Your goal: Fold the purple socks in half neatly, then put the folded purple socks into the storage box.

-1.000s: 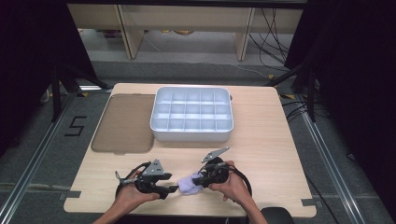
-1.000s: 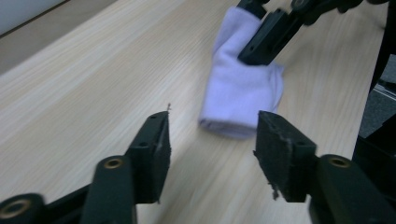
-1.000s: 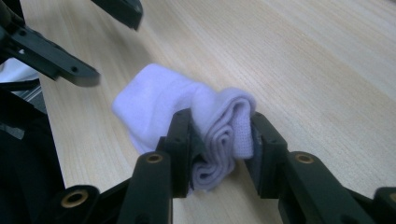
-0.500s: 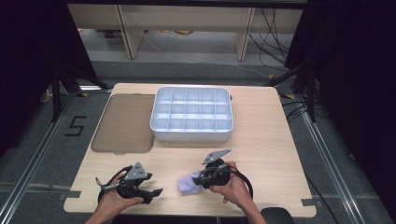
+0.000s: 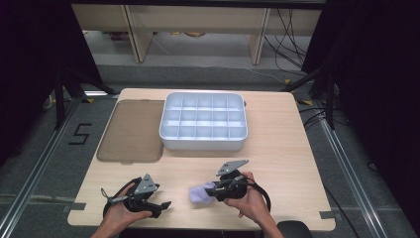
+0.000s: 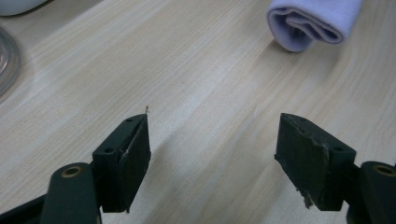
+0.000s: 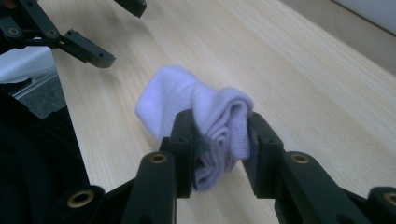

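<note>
Now: right gripper (image 7: 218, 154) pinches a folded pale cloth (image 7: 205, 112) above the counter (image 5: 277, 153).
Left gripper (image 6: 212, 154) gapes wide, empty, just beside it.

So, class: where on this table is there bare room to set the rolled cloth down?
Bare wood lies right of the compartment tray to the table edge, and in front of it. The near edge is crowded: left gripper, right gripper, cloth. The brown lid fills the left.

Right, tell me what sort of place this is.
Probably a lab or recording workspace, not a home: a bare wooden table on a floor with tape marks and a painted number, loose cables behind it, dark curtains at the sides.
</note>
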`<state>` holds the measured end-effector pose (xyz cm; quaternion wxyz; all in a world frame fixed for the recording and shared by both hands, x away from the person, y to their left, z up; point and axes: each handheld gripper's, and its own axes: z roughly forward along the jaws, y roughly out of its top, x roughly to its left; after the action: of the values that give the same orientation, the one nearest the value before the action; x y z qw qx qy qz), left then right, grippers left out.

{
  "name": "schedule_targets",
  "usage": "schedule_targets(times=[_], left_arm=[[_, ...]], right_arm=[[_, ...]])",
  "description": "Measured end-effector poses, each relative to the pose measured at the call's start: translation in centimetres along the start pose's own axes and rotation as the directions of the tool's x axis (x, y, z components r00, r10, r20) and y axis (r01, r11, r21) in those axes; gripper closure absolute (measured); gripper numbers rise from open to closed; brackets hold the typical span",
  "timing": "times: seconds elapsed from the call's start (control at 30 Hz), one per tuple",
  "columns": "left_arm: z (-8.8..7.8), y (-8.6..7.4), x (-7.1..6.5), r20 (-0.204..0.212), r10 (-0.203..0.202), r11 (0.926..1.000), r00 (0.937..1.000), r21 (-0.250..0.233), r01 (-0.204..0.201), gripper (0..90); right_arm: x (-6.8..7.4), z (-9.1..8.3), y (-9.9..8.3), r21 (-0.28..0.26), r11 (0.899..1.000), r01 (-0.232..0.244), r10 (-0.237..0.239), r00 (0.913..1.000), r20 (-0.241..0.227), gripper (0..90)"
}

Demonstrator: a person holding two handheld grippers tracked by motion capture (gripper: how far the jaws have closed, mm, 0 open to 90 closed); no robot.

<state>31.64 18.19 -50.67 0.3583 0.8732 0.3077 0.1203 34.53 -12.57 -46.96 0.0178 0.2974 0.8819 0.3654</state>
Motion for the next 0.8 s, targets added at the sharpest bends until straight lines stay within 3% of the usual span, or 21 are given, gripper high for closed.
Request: schedule_targets(times=[0.07,0.1,0.23,0.33,0.4,0.47,0.73,0.8], left_arm=[[0.0,-0.1,0.0,0.011,-0.028,0.9996,0.9996,-0.005,0.028,25.8],[0.0,0.0,0.1,-0.005,-0.007,1.0000,1.0000,-0.002,0.007,25.8],[0.0,0.0,-0.1,0.004,-0.026,0.9995,0.9997,-0.020,0.026,25.8],[-0.2,0.0,-0.1,-0.003,-0.010,0.9999,0.9999,-0.010,0.010,25.8],[-0.1,0.0,-0.2,-0.002,-0.035,0.9992,0.9994,-0.022,0.035,25.8],[-0.2,0.0,0.1,-0.011,-0.003,1.0000,0.9999,-0.006,0.003,25.8],[-0.1,0.0,0.0,-0.015,-0.016,0.9999,0.9998,0.002,0.016,25.8],[-0.1,0.0,0.1,-0.012,-0.007,1.0000,0.9999,0.001,0.007,25.8]], right_arm=[[0.0,-0.2,0.0,-0.001,1.000,0.004,-0.004,1.0000,0.007,68.5],[0.0,-0.3,0.0,-0.008,1.000,-0.004,0.004,1.0000,0.006,68.6],[-0.1,-0.5,0.0,-0.014,1.000,0.012,-0.012,0.9999,0.011,68.6],[-0.1,-0.6,0.2,-0.013,1.000,-0.011,0.011,0.9998,0.015,68.6],[-0.2,-0.7,0.3,-0.019,1.000,-0.002,0.002,0.9998,0.021,68.6],[-0.2,-0.8,0.3,-0.018,1.000,0.000,0.001,0.9996,0.027,68.6],[-0.4,-1.3,0.5,-0.022,1.000,0.002,-0.002,0.9995,0.031,68.6],[-0.4,-1.4,0.6,-0.048,0.999,-0.002,0.004,0.9993,0.038,68.6]])
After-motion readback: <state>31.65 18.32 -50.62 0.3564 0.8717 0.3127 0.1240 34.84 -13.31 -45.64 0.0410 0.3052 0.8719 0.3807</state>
